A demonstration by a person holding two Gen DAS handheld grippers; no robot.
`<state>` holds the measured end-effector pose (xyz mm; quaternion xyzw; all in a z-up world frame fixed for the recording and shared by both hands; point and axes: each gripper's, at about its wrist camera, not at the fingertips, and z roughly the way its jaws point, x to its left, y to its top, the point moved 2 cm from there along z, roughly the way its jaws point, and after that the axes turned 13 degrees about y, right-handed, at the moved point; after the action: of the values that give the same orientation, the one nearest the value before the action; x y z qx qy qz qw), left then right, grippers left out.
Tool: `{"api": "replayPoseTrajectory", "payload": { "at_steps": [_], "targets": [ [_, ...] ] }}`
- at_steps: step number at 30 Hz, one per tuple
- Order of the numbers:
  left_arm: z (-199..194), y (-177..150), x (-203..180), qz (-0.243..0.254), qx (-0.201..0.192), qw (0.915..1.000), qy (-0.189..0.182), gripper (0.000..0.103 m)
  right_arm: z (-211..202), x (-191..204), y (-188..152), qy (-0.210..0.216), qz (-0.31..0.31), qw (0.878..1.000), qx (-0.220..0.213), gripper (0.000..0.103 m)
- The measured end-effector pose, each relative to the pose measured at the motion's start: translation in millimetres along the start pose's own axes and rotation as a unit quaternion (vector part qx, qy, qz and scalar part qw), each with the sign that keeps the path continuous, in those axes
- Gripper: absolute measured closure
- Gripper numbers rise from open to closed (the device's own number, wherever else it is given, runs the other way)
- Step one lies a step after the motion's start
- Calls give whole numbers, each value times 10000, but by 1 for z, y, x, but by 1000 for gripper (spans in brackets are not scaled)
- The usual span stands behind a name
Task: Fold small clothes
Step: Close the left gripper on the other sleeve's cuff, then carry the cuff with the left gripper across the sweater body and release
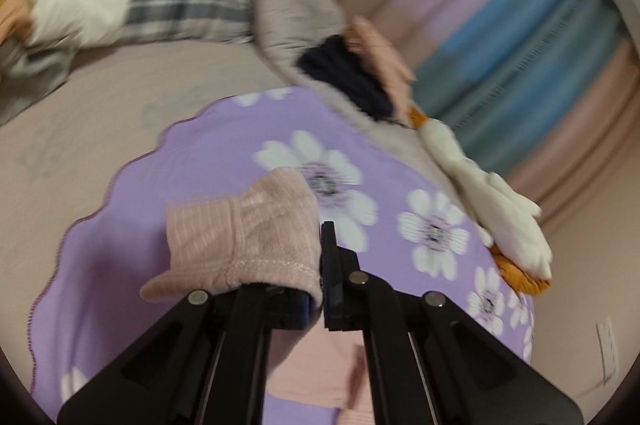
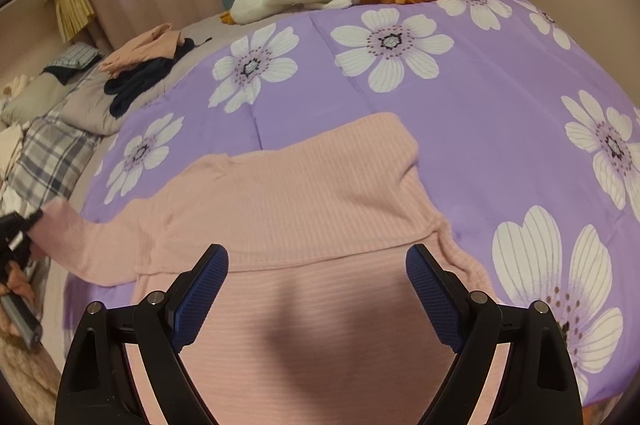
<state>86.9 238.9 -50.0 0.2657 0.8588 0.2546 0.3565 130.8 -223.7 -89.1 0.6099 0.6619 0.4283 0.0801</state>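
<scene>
Left wrist view: your left gripper [image 1: 322, 265] pinches the pink sweater's cuff [image 1: 256, 245].
Soft ribbed knit (it droops); sweater [image 2: 304, 193] lies on the floral sheet [image 2: 480, 129], right gripper [image 2: 316, 289] gaping above, empty.

Pink ribbed sweater [image 2: 304, 193] lies flat on the floral blanket (left sleeve cuff [image 1: 248, 237] lifted).

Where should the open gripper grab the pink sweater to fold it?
Probably the free sleeve on the pink sweater, lying flat on the purple flowered blanket just beyond the right gripper. Come from above, pinching its narrow end. The left gripper already pinches the other sleeve's cuff.
</scene>
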Motion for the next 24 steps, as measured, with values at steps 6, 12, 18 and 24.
{"api": "replayPoseTrajectory", "payload": {
  "at_steps": [6,12,18,24],
  "targets": [
    [-12,-20,-72,817,93,9951,-556,101,-6,-9,1,-8,120,9999,-84,13],
    [-12,-57,-131,1553,290,9836,-871,101,-11,-20,0,-39,228,9997,-122,13],
    [-12,-93,-177,2137,482,9686,-1178,101,-17,-33,0,-53,369,9991,-203,13],
    [-6,-131,-208,2578,800,9526,-1406,101,-22,-46,1,-61,520,9983,-262,13]
  ]
}}
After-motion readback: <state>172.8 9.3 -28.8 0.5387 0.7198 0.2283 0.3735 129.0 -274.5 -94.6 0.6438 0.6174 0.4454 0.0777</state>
